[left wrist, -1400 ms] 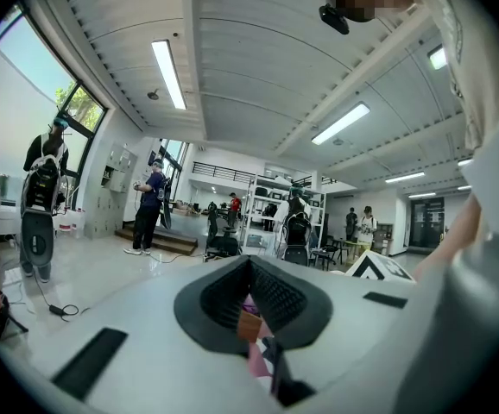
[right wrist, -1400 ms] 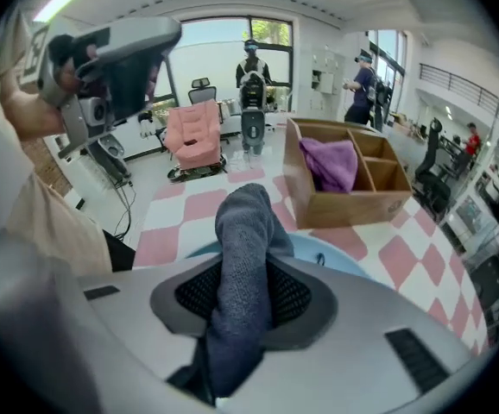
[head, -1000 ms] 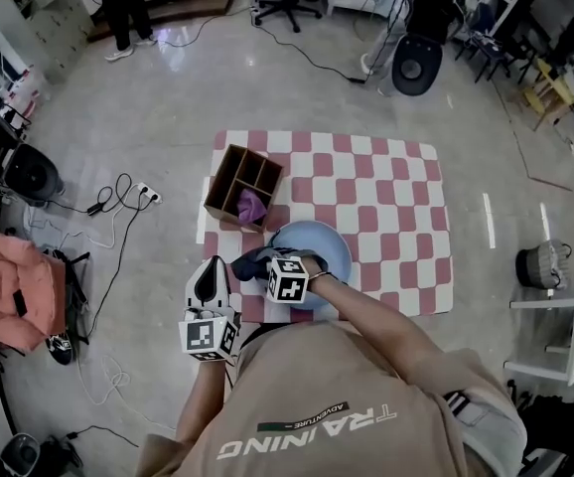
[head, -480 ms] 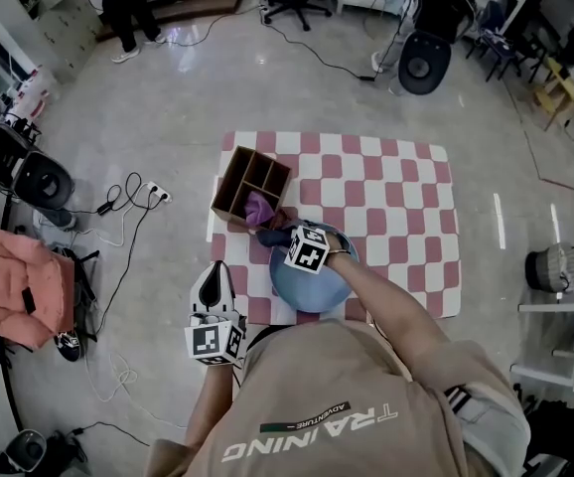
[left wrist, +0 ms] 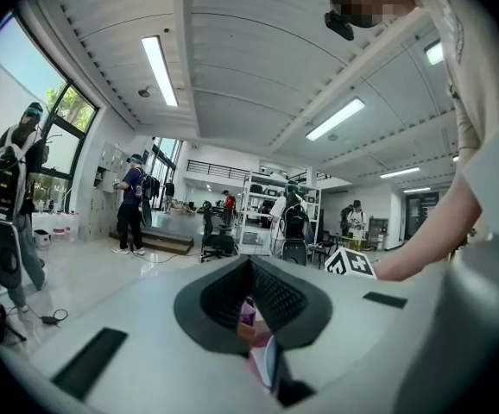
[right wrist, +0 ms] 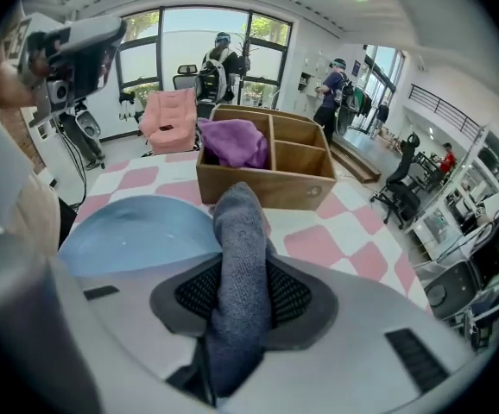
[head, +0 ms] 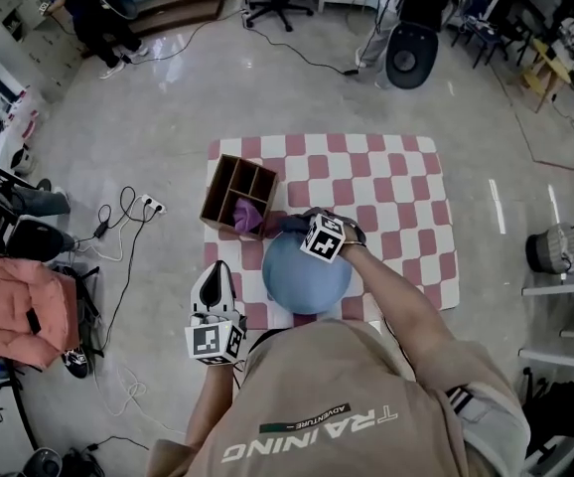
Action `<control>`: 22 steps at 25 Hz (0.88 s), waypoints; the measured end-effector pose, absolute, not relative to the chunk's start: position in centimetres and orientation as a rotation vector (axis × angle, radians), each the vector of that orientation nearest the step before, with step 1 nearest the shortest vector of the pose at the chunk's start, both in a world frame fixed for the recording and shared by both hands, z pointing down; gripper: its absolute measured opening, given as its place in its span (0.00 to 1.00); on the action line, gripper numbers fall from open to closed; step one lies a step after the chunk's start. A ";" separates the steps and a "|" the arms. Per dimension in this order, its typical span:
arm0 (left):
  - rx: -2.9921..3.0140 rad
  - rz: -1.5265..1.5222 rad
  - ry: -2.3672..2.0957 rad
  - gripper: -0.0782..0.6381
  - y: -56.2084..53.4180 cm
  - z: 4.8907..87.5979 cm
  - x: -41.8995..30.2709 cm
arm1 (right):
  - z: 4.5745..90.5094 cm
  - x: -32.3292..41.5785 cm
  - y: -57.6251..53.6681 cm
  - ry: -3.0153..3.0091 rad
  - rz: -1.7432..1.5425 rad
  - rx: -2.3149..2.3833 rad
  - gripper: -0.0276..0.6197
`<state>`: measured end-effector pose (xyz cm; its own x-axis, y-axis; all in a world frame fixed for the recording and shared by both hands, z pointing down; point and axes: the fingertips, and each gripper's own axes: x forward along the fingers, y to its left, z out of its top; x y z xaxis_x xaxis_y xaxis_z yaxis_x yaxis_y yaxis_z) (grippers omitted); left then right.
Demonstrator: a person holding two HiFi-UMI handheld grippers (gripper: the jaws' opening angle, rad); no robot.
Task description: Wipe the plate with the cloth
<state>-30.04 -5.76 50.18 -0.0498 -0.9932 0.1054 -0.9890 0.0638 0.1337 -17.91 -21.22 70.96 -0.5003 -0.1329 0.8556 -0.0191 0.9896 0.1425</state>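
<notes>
Right tool (right wrist: 241, 266) clamps grey cloth (right wrist: 236, 222) at blue plate (head: 302, 276) far edge; left tool (left wrist: 249, 261) closed, empty. Shirt (head: 347, 405) print: "TRAINING", "ADVENTURE".

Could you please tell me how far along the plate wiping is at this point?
Done: the grey cloth is picked up and clamped in the right gripper. In hand: the cloth is at the blue plate's far rim, beside the wooden box. Left: probably the wiping itself, though the plate's plain surface shows no sign either way. The left gripper is shut and empty, away from the plate.
</notes>
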 end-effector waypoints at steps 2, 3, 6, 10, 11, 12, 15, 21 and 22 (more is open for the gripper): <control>2.057 -0.032 -2.144 0.12 -6.1 50.2 -29.8 | 71.0 -16.5 -22.0 -2.088 -0.121 0.145 0.25; 2.066 -0.028 -2.136 0.12 -6.3 50.2 -29.6 | 71.0 -15.8 -22.3 -2.088 -0.109 0.167 0.25; 2.091 -0.018 -2.110 0.12 -6.6 50.2 -29.1 | 70.8 -13.8 -22.6 -2.081 -0.074 0.210 0.25; 2.136 -0.014 -2.069 0.12 -7.4 50.0 -28.2 | 70.6 -10.8 -22.3 -2.071 -0.032 0.258 0.25; 2.149 -0.014 -2.058 0.12 -7.6 50.0 -28.0 | 70.5 -10.1 -22.2 -2.072 -0.022 0.272 0.24; 2.161 -0.013 -2.046 0.12 -7.7 50.0 -27.7 | 70.5 -9.3 -21.9 -2.070 -0.011 0.283 0.24; 2.190 -0.008 -2.010 0.12 -7.8 50.1 -27.0 | 70.5 -7.2 -20.7 -2.067 0.021 0.310 0.24; 2.235 -0.006 -1.953 0.12 -8.0 50.5 -25.8 | 70.7 -4.4 -17.7 -2.076 0.075 0.362 0.24; 2.241 -0.008 -1.946 0.12 -8.0 50.5 -25.6 | 70.7 -4.0 -17.2 -2.078 0.089 0.371 0.24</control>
